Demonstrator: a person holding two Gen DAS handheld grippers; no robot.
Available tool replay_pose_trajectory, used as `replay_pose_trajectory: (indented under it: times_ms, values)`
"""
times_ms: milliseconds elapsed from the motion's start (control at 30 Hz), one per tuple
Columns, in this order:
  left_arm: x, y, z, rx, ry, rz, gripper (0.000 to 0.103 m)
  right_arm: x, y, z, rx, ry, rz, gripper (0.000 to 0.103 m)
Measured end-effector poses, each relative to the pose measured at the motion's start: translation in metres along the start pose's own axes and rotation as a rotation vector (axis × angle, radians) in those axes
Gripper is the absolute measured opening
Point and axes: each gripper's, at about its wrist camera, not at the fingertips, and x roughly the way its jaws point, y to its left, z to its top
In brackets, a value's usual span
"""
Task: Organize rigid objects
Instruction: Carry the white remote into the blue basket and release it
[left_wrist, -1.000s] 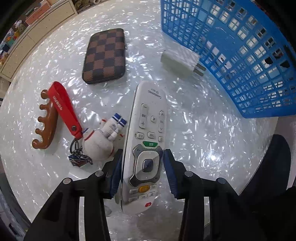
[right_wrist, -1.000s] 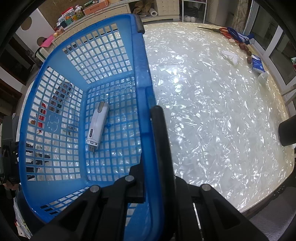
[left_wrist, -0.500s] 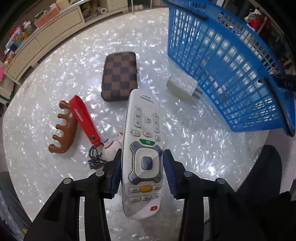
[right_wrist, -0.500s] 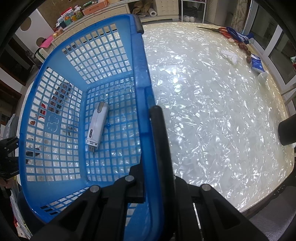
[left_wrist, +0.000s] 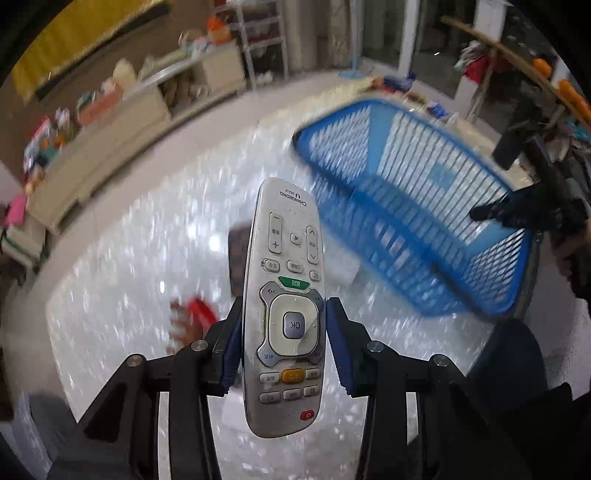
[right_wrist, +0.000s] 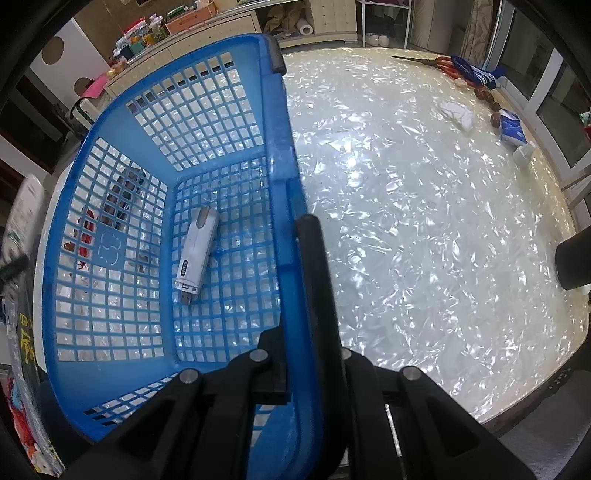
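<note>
My left gripper (left_wrist: 286, 339) is shut on a white TV remote (left_wrist: 288, 280), its blue pads pressing both sides near the OK button. The remote hangs well above the shiny table (left_wrist: 129, 277). To the right stands the blue mesh basket (left_wrist: 424, 206). My right gripper (right_wrist: 295, 266) is shut on the basket's rim (right_wrist: 280, 147), one finger outside the wall and the other hidden behind it. A white USB stick (right_wrist: 197, 251) lies on the basket floor. The checkered case (left_wrist: 236, 251), red strap (left_wrist: 201, 310) and white charger (left_wrist: 343, 269) lie blurred below the remote.
On the table's far right side lie scissors (right_wrist: 424, 61), a white cloth (right_wrist: 458, 112) and a blue packet (right_wrist: 511, 129). A low cabinet (left_wrist: 110, 147) with clutter stands beyond the table. A person's hand (left_wrist: 569, 254) holds the right gripper beside the basket.
My left gripper has lifted the remote off the table and tipped upward, so the basket's inside and the room come into view. The right gripper and basket have stayed still.
</note>
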Motion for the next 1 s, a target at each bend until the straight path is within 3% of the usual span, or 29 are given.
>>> replay_pose_trajectory:
  times_ms: [267, 467, 733, 767, 867, 1000]
  values:
    - [-0.013, -0.041, 0.041, 0.111, -0.077, -0.046, 0.046, -0.001, -0.002, -0.001, 0.009, -0.004, 0.007, 0.006]
    - [0.015, -0.076, 0.063, 0.189, -0.089, -0.105, 0.046, -0.001, -0.004, -0.001, 0.019, -0.005, 0.016, 0.006]
    - [0.062, -0.104, 0.072, 0.249, -0.035, -0.151, 0.045, -0.003, -0.007, 0.000, 0.026, -0.007, 0.029, 0.006]
    - [0.066, -0.106, 0.072, 0.254, -0.034, -0.152, 0.044, -0.004, -0.007, -0.001, 0.028, -0.009, 0.031, 0.006]
    - [0.082, -0.110, 0.073, 0.259, -0.002, -0.153, 0.027, -0.005, -0.010, -0.001, 0.038, -0.012, 0.042, 0.006]
    - [0.098, -0.117, 0.071, 0.294, 0.029, -0.138, 0.025, -0.007, -0.011, -0.001, 0.037, -0.015, 0.041, 0.006]
